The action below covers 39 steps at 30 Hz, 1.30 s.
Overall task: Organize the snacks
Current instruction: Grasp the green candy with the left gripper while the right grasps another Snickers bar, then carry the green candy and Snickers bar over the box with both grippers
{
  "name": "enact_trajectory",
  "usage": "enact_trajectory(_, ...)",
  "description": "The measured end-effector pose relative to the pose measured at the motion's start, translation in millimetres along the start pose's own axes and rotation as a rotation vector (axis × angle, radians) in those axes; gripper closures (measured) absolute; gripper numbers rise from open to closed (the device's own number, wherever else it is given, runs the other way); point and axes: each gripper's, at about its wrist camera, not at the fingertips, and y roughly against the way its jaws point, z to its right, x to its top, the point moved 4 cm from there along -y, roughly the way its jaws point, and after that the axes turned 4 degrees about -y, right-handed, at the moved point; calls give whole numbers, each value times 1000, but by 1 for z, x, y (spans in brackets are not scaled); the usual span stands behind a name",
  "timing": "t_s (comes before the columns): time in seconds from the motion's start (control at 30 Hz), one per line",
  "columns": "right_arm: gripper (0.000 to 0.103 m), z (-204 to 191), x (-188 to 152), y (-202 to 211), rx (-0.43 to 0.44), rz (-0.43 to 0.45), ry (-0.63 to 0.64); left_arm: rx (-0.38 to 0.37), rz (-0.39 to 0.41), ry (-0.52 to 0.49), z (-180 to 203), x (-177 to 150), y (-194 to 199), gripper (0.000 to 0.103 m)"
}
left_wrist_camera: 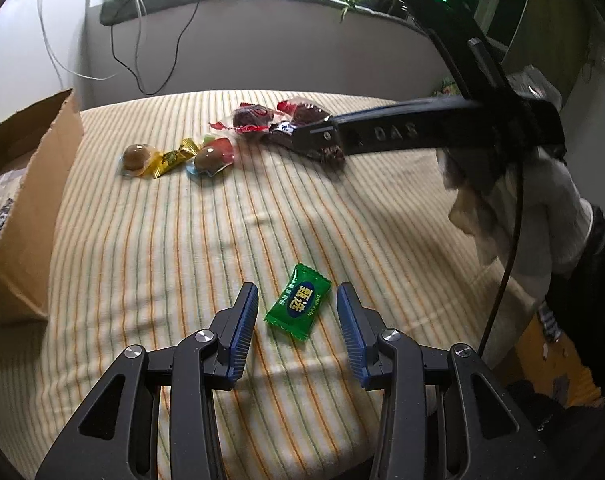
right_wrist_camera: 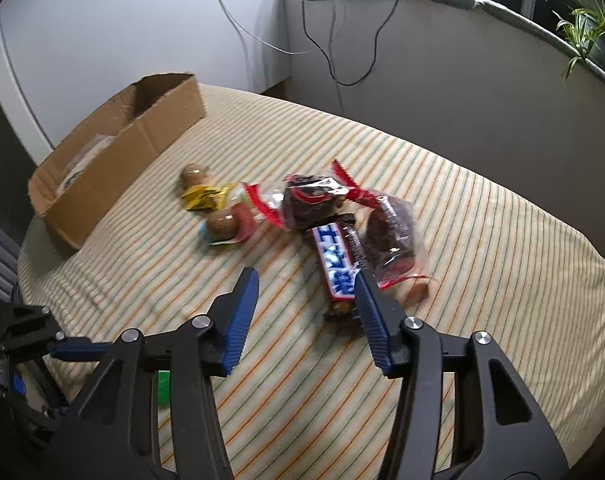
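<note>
Left gripper [left_wrist_camera: 297,300]: jaws spread, green candy [left_wrist_camera: 298,306] lying untouched between them on the cloth [left_wrist_camera: 182,240]. Right gripper [right_wrist_camera: 306,284]: jaws spread beside the bar [right_wrist_camera: 334,260]. Only the right view shows the box's [right_wrist_camera: 114,152] interior.

Striped cloth [left_wrist_camera: 262,216] over tabletop: woven, matt, slightly ribbed. Cardboard box [right_wrist_camera: 114,152]: plain brown paperboard, matt, rough torn edges. Green candy [left_wrist_camera: 298,306]: glossy plastic film w/ crimped ends. Choc bar [right_wrist_camera: 334,258] wrapper: shiny foil-like film. Clear cellophane packs [right_wrist_camera: 390,236]: glossy, crinkled, red trim. Left hand-held gripper [left_wrist_camera: 297,312]: matt black plastic, blue ribbed rubbery pads [left_wrist_camera: 246,332], polished metal pivot pins. Right hand-held gripper [right_wrist_camera: 306,304]: same finish.
</note>
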Motion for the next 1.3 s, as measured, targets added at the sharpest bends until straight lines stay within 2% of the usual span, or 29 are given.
enact_trajectory(0.1, 58, 9, 4, -12, -17, -27, -26, 0, -11, -17, 4, 1, -5, 65)
enact_trajectory(0.13, 59, 10, 5, -15, -17, -32, -30, 1, -17, -22, 5, 0, -7, 68)
enact_trajectory(0.5, 60, 20, 7, -31, -70, -50, -13, 26, -32, -70, 7, -2, -17, 79)
enact_trajectory(0.57, 67, 22, 7, -37, -75, -69, -20, 34, -30, -71, 7, -2, -17, 81)
enact_trajectory(0.67, 68, 23, 6, -39, -75, -70, -23, 39, -25, -74, 6, -2, -17, 82)
enact_trajectory(1.0, 70, 26, 0, -28, -43, -51, -67, 28, 0, -12, -8, -2, -9, 83)
enact_trajectory(1.3, 70, 9, 4, -5, -26, -9, -50, 44, 49, 36, -29, 5, 10, 83)
